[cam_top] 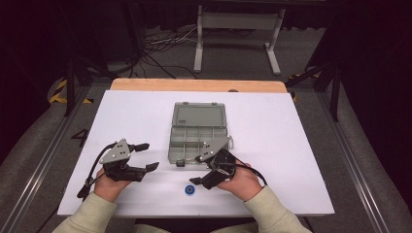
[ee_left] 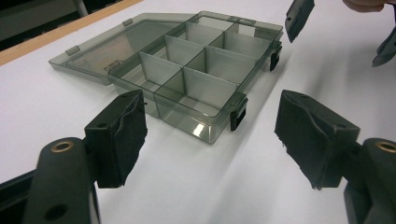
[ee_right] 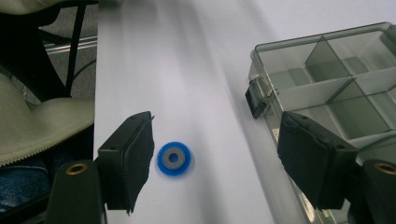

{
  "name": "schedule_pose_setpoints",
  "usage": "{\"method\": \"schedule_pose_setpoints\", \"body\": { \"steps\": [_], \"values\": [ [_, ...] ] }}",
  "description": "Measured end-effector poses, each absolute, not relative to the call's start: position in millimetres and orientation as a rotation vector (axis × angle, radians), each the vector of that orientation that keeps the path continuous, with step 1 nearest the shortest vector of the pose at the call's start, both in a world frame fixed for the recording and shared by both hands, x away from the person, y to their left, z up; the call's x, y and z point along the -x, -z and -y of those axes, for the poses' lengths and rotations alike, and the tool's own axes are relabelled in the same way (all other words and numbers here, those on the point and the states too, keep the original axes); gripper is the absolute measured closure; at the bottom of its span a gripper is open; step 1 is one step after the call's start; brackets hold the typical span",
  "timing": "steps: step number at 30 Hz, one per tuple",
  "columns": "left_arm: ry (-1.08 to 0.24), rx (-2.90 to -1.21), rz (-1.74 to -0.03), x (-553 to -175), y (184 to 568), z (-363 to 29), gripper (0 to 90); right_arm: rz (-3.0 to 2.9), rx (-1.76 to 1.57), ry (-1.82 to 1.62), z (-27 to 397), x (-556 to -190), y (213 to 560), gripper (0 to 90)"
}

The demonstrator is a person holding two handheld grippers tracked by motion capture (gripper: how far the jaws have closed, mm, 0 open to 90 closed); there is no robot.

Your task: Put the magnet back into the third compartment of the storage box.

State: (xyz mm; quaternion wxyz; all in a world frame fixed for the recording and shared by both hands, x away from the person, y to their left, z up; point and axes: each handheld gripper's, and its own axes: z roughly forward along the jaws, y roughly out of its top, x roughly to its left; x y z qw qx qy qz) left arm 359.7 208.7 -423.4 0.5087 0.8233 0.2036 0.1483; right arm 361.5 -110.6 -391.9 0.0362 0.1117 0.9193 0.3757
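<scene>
Nearest the high camera, at the bottom edge of the frame, two pale sleeves reach onto the white table (cam_top: 145, 116). At lower left the left gripper (cam_top: 148, 156) rests with its jaws apart and nothing between them; in the left gripper view they frame bare table, with the smoky compartment box (ee_left: 187, 74) lying open beyond, in the upper middle of that frame. Right of it, low in the centre of the high view, the small blue ring (cam_top: 189, 190) lies flat on the table. The right gripper (cam_top: 187, 172) hangs just above and right of the ring with its jaws spread. In the right gripper view the ring (ee_right: 173, 158) sits just beside the left pad, not touching.
</scene>
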Motion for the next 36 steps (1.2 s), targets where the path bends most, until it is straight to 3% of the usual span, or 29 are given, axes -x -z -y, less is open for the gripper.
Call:
{"method": "schedule_pose_setpoints", "body": {
  "steps": [36],
  "values": [
    [-0.353,-1.983,-0.491,-360,424,-208,25.4,-3.042,-0.233,-0.852,80,-352,428,29.0]
  ]
}}
